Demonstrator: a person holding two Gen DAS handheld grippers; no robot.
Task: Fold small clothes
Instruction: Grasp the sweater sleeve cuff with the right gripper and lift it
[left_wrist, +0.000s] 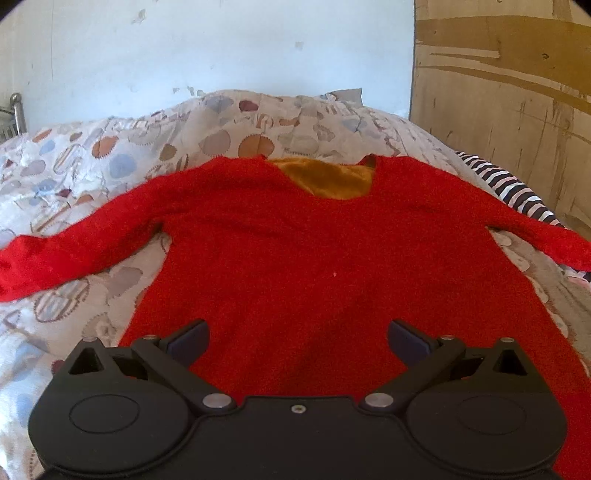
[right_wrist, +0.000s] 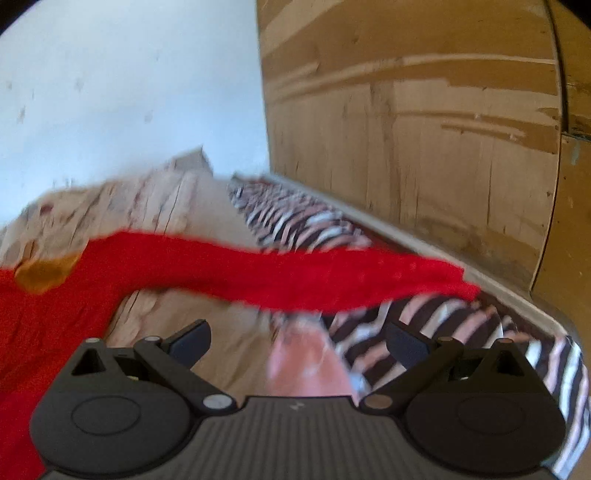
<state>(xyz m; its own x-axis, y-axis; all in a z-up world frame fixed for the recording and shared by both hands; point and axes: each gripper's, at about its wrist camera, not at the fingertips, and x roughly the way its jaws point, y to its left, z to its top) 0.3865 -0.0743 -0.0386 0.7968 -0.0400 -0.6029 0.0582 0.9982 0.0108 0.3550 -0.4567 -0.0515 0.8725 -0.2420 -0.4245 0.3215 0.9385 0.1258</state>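
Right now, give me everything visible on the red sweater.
The red sweater looks like fuzzy knit with an orange-brown lining showing at the wide neckline. It lies flat and unfolded on the patterned bedspread, neck away from the left gripper, hem nearest it, both long sleeves spread out. Its right sleeve drapes across a striped garment beside the wooden panel. The left gripper hovers open over the hem; the right gripper is open short of the sleeve. Neither holds it.
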